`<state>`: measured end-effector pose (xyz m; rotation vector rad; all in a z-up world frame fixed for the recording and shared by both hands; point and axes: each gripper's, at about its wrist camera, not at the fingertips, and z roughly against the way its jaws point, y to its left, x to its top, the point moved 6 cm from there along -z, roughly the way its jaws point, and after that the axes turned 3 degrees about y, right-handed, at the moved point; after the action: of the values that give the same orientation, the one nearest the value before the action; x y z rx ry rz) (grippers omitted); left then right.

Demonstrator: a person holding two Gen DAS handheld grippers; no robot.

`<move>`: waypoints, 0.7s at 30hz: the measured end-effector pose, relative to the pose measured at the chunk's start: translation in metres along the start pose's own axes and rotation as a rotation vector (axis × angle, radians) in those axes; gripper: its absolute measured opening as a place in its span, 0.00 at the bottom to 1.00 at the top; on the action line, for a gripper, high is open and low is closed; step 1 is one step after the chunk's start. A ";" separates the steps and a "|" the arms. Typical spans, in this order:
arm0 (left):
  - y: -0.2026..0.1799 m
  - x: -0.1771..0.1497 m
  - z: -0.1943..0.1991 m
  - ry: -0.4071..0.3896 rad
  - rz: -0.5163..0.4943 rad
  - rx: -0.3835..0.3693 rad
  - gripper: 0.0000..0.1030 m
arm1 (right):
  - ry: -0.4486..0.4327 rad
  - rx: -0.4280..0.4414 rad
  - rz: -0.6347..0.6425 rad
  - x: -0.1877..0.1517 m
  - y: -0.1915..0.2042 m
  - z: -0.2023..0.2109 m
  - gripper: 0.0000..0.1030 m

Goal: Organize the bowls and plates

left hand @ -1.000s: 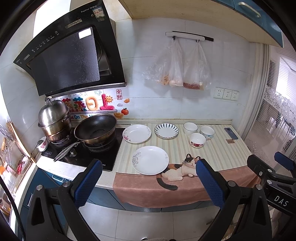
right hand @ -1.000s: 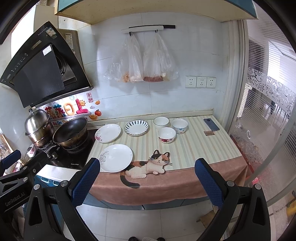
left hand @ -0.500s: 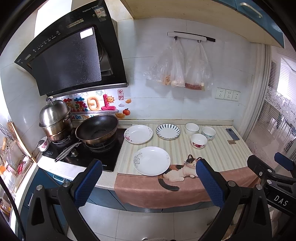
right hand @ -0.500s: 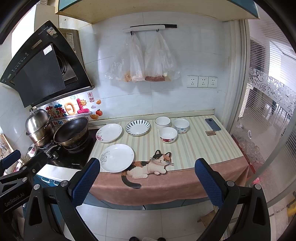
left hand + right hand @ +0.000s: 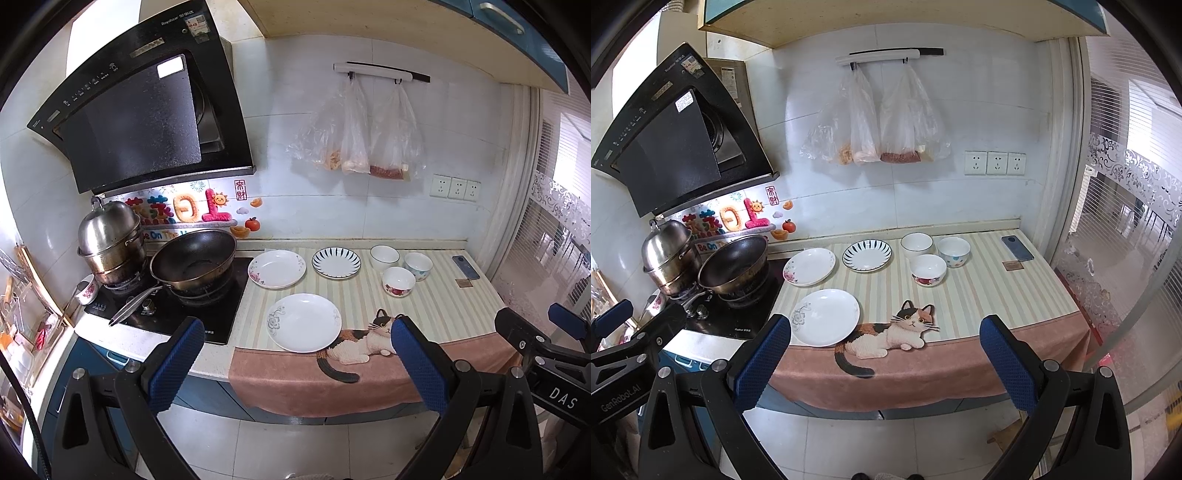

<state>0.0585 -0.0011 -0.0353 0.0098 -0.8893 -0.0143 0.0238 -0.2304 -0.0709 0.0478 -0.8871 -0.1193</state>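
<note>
Nothing's been touched yet. Both claws hang out in front of the table, off its front edge: the left claw [image 5: 295, 363] is spread wide and empty, and the right claw [image 5: 884, 363] is the same.

Using the calico cat picture on the cloth [image 5: 890, 332] as the landmark: the plain white round plate with a grey flower [image 5: 824, 316] sits just to its left, close to the front edge. Behind that are the white plate with pink flowers [image 5: 809, 266] and the blue-striped white plate [image 5: 867, 255]. Behind and right of the cat are three small ceramic bowls [image 5: 928, 269], clustered but apart.

All of it looks like glazed ceramic, so stiff, slick and chippable. The rims are likely the only place to pinch; the plates lie flat, so a pad probably has to slide under the lip.

There's open striped cloth right of the cat for stacking. The black wok on the stove [image 5: 733, 264] crowds the left side.
</note>
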 end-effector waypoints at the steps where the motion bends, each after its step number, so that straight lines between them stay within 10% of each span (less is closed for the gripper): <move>1: 0.001 0.001 0.000 -0.001 0.001 0.000 1.00 | 0.000 0.001 0.000 0.000 0.000 0.000 1.00; 21: 0.000 0.005 -0.005 0.002 -0.005 -0.004 1.00 | 0.005 -0.002 -0.004 0.004 0.001 -0.007 1.00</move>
<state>0.0657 -0.0016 -0.0348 0.0078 -0.8871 -0.0205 0.0317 -0.2303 -0.0727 0.0481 -0.8819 -0.1233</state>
